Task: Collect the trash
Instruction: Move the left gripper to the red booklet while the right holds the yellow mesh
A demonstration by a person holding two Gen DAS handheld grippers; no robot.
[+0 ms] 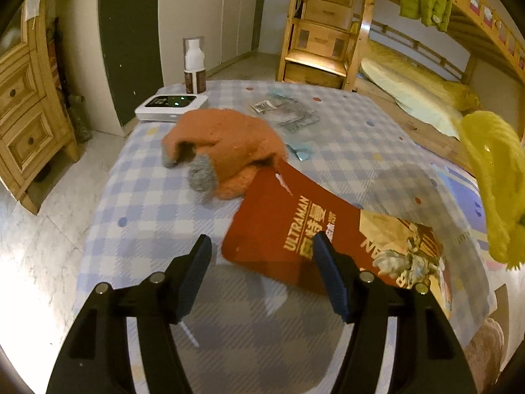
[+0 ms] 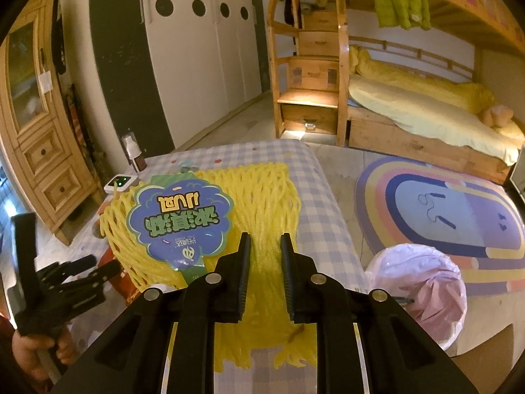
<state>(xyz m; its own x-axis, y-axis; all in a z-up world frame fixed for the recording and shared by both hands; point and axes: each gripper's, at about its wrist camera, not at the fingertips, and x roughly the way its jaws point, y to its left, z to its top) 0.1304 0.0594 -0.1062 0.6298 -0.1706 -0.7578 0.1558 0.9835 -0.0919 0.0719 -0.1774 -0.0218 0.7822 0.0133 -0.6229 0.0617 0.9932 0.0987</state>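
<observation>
My right gripper [image 2: 265, 239] is shut on a yellow foam fruit net [image 2: 262, 197] with a blue and green label [image 2: 178, 220], held above the checked table [image 2: 321, 197]. The net also shows at the right edge of the left wrist view [image 1: 492, 177]. My left gripper [image 1: 259, 243] is open and empty, just above a red Ultraman wrapper [image 1: 279, 216] lying on the table [image 1: 141, 190]. It also shows at the left of the right wrist view [image 2: 101, 264]. Clear plastic wrappers [image 1: 288, 111] lie at the table's far side. A bin with a pink bag [image 2: 423, 282] stands on the floor right of the table.
An orange knit hat [image 1: 223, 147] lies on the table beside the red wrapper. A white device [image 1: 170, 105] and a spray bottle [image 1: 194, 69] stand at the far left corner. A wooden cabinet [image 1: 26, 105] is left; a bunk bed [image 2: 426, 115] and a rug [image 2: 443, 203] are right.
</observation>
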